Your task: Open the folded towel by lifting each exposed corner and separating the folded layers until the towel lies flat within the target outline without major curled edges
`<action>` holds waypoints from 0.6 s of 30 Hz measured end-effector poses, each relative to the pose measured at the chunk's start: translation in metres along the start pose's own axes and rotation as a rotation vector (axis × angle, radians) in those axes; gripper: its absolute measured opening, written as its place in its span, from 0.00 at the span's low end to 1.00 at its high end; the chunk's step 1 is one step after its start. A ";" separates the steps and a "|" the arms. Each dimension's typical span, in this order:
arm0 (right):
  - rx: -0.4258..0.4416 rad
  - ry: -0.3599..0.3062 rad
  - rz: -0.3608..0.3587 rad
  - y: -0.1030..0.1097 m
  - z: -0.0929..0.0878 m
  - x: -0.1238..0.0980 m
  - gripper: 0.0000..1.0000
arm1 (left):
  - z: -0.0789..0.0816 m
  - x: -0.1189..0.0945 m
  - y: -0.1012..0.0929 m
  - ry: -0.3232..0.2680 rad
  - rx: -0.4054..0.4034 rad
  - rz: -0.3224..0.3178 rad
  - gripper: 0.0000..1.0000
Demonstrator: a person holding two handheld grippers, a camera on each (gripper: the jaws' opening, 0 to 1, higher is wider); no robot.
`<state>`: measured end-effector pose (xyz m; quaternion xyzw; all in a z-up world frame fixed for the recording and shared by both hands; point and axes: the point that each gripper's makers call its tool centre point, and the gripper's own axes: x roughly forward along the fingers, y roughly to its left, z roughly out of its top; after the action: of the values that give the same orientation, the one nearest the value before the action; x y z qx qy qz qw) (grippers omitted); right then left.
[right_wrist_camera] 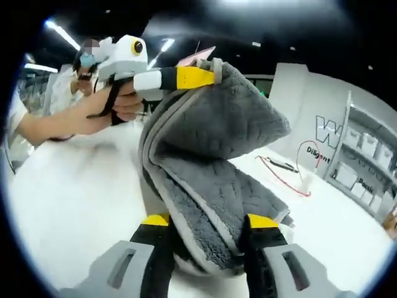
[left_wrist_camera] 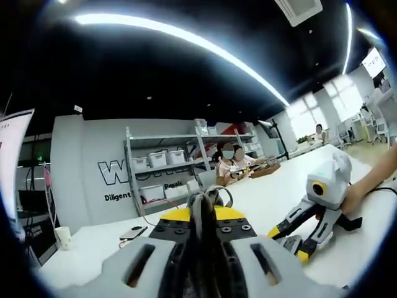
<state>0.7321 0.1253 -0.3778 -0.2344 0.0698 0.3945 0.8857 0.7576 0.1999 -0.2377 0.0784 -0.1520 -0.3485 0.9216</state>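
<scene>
The towel hangs in the air between the two tools, off the white table; the step in hand, as I judge it, is drawing the folded layers apart before laying it down. The right gripper has its yellow-tipped jaws set either side of the lower bunch, pressing on the thick fold between them; the left gripper, ahead of it and up to the left in the right gripper view, pinches the upper corner with its jaws pressed together on the cloth, a hand around its grip. In the left gripper view a thin dark sliver of towel sits squeezed between that tool's own jaws, and the right gripper shows low to the right, a hand behind it.

To do this well, I would keep both pinches firm and move the tools apart evenly, so the layers peel rather than drag; the lower hold seems to take in several layers, so a re-grip on a single edge may be called for; then lower it slack-free so no edge curls. No target outline can be made out.

The towel is grey, plush, with a pressed wavy pattern on one face and a fleecy pile on the other; its rolled hem is paler; it drapes in soft, heavy folds. The table is smooth and bare around it.
</scene>
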 end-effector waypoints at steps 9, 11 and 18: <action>0.004 -0.018 -0.083 -0.027 0.003 -0.009 0.22 | 0.007 -0.005 0.007 -0.042 -0.067 0.021 0.11; 0.002 -0.024 -0.114 -0.035 0.004 -0.012 0.21 | 0.007 -0.005 0.008 -0.047 -0.095 0.021 0.11; 0.069 -0.057 -0.188 -0.058 0.008 -0.021 0.18 | 0.007 -0.008 0.011 -0.065 -0.171 0.024 0.12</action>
<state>0.7596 0.0819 -0.3432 -0.1977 0.0357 0.3135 0.9281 0.7564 0.2130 -0.2298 -0.0136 -0.1523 -0.3515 0.9236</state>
